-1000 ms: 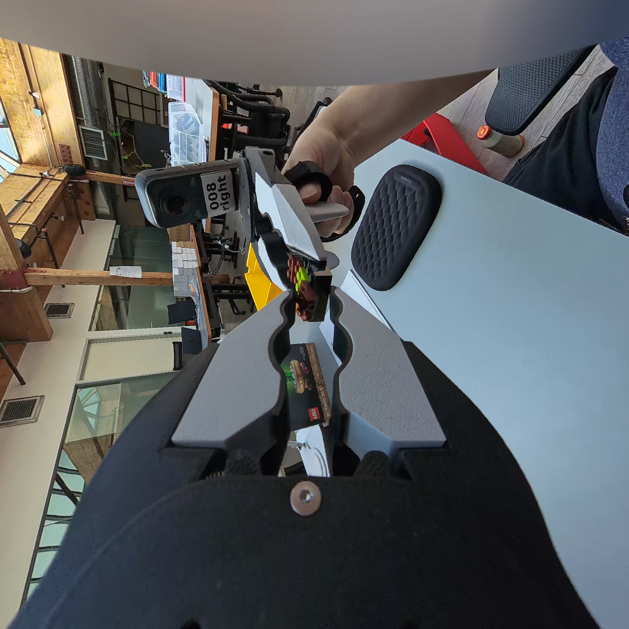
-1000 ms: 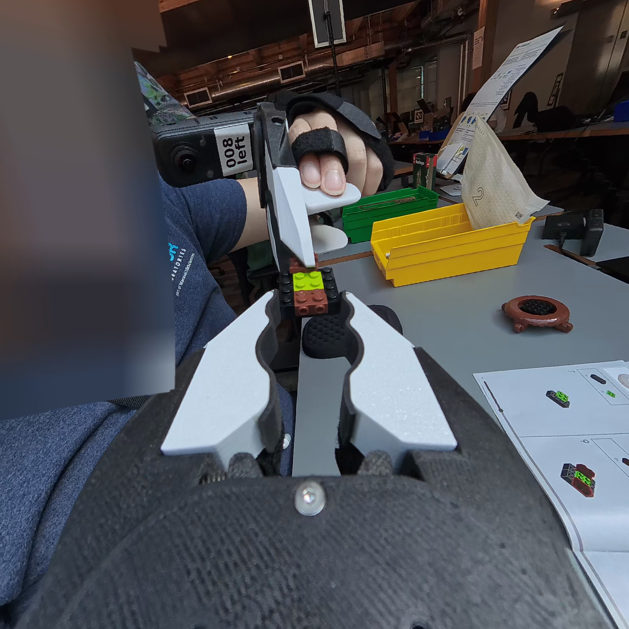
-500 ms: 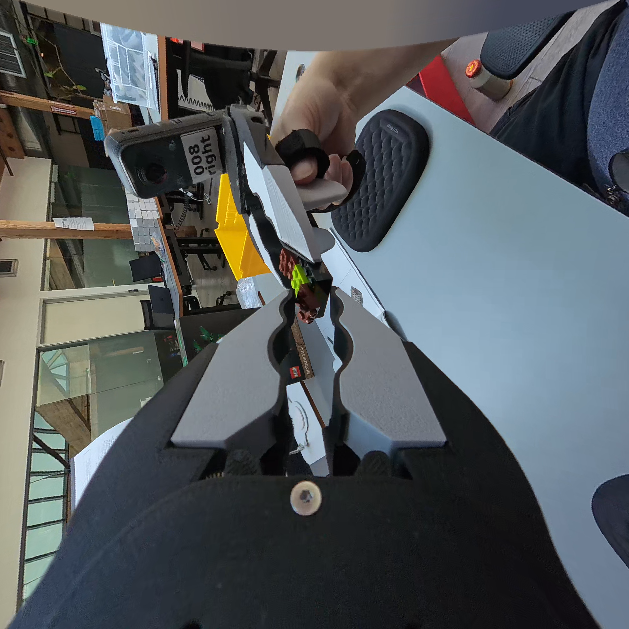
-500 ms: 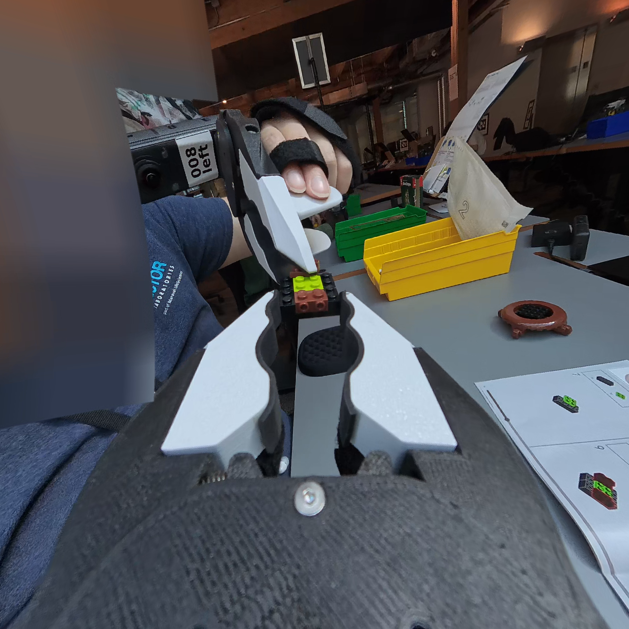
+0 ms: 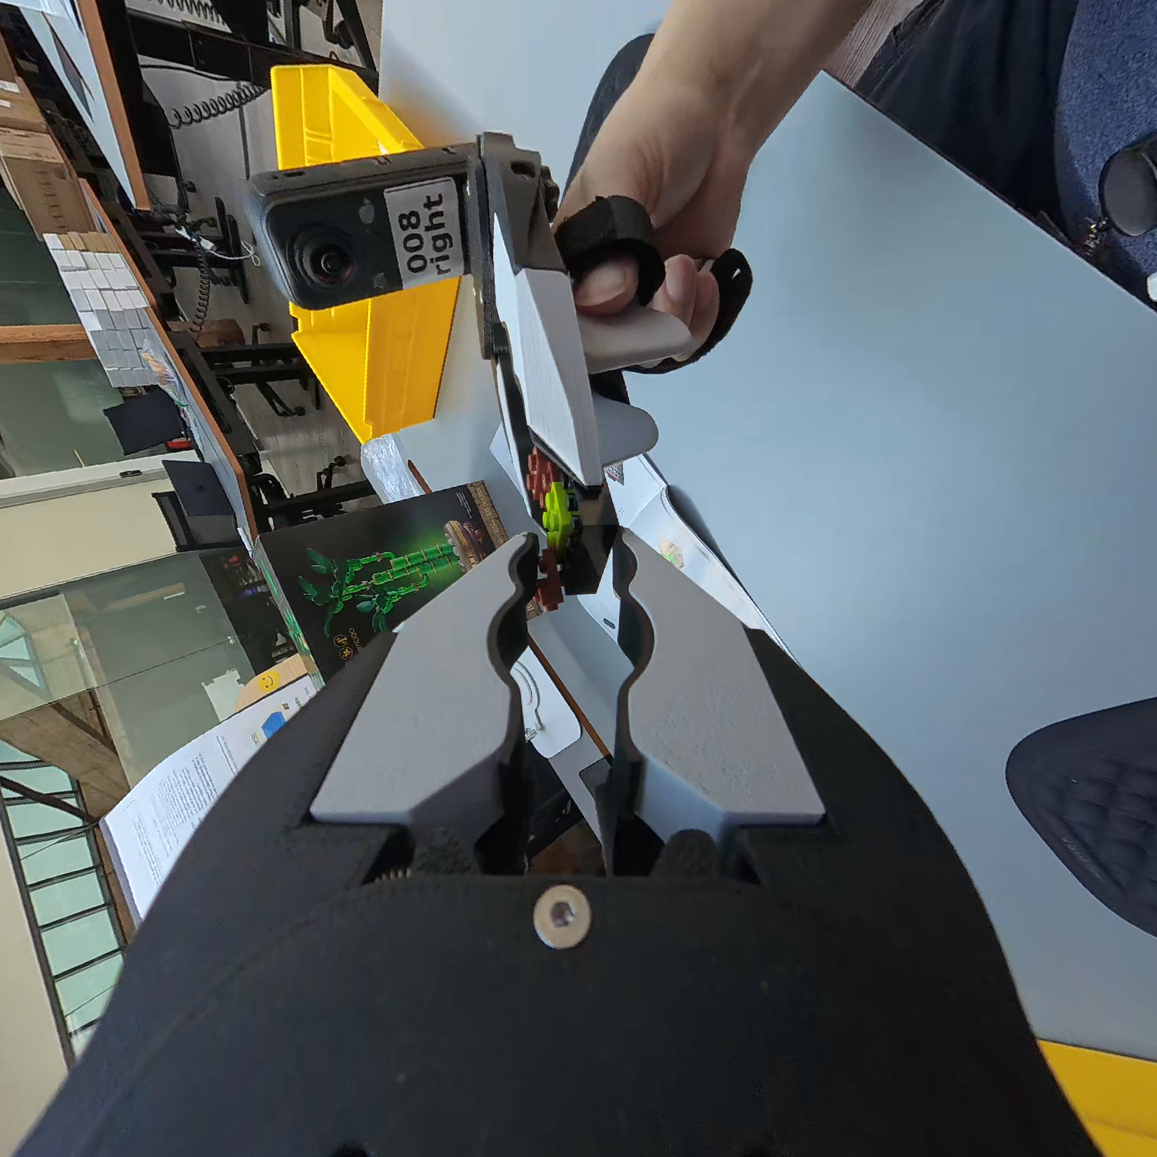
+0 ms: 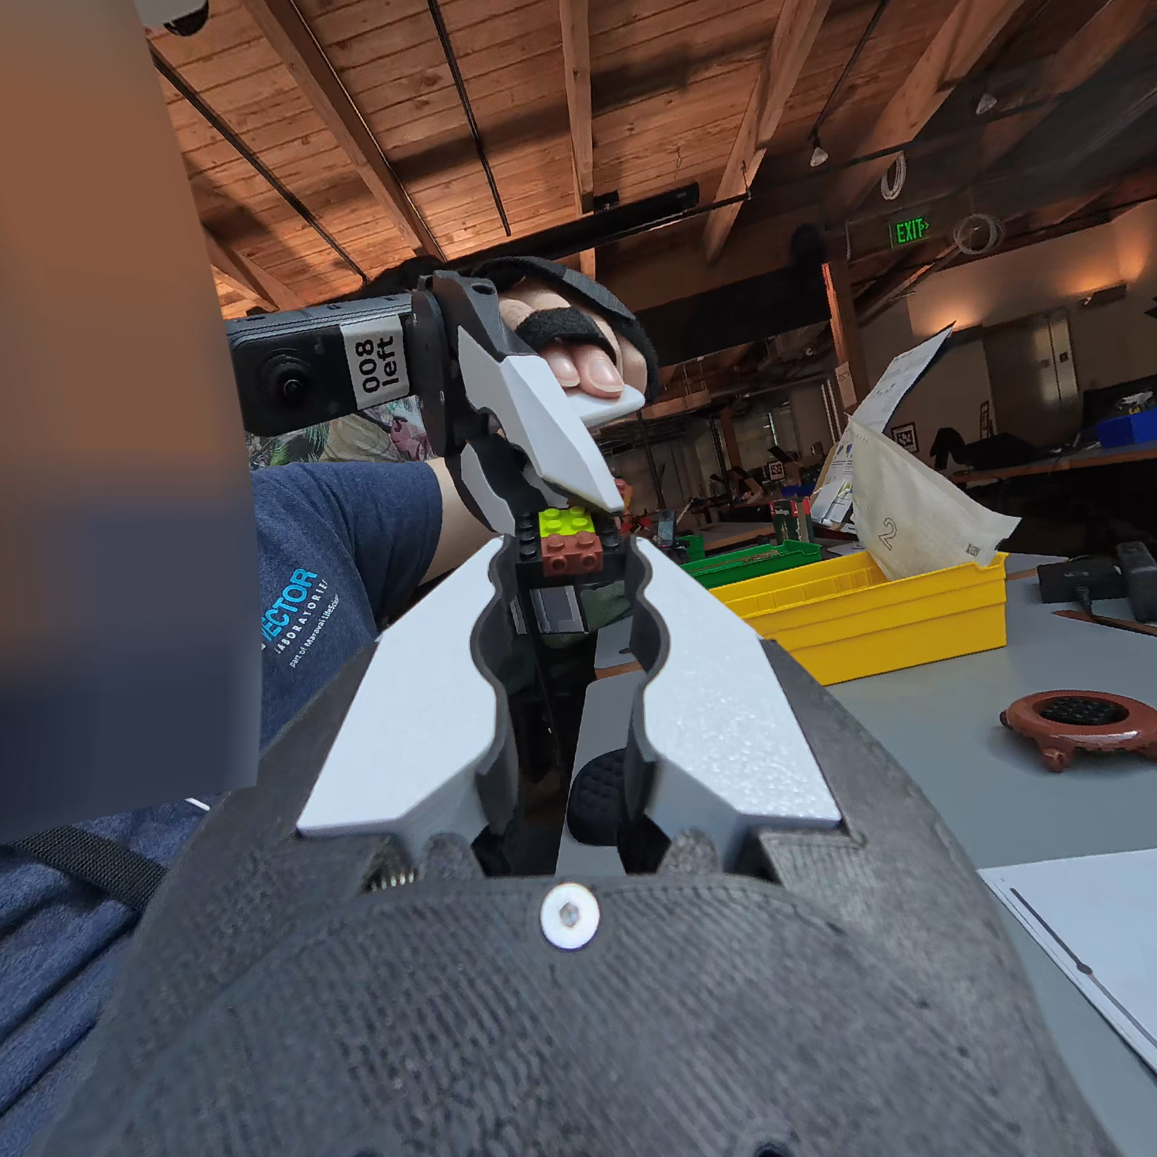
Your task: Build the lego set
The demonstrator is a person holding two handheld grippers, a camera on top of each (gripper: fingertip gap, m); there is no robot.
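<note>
Left claw [image 5: 573,551] and right claw [image 6: 566,548] both pinch the small black, lime and brown brick stack [image 6: 566,545], held up above the worktop [image 6: 939,707]. Off right, the brown round base [image 6: 1080,726] sits unattached, so I judge most of the build remains.

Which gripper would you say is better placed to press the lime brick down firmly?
Left gripper, probably: its upper finger lies on the lime brick's studs, while the right gripper clamps the black base sideways, steadying it.

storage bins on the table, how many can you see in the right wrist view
2. The yellow bin sits on the grey table right of the tools, a paper bag standing in it. The green bin lies just behind it, partly hidden; others may be hidden.
</note>
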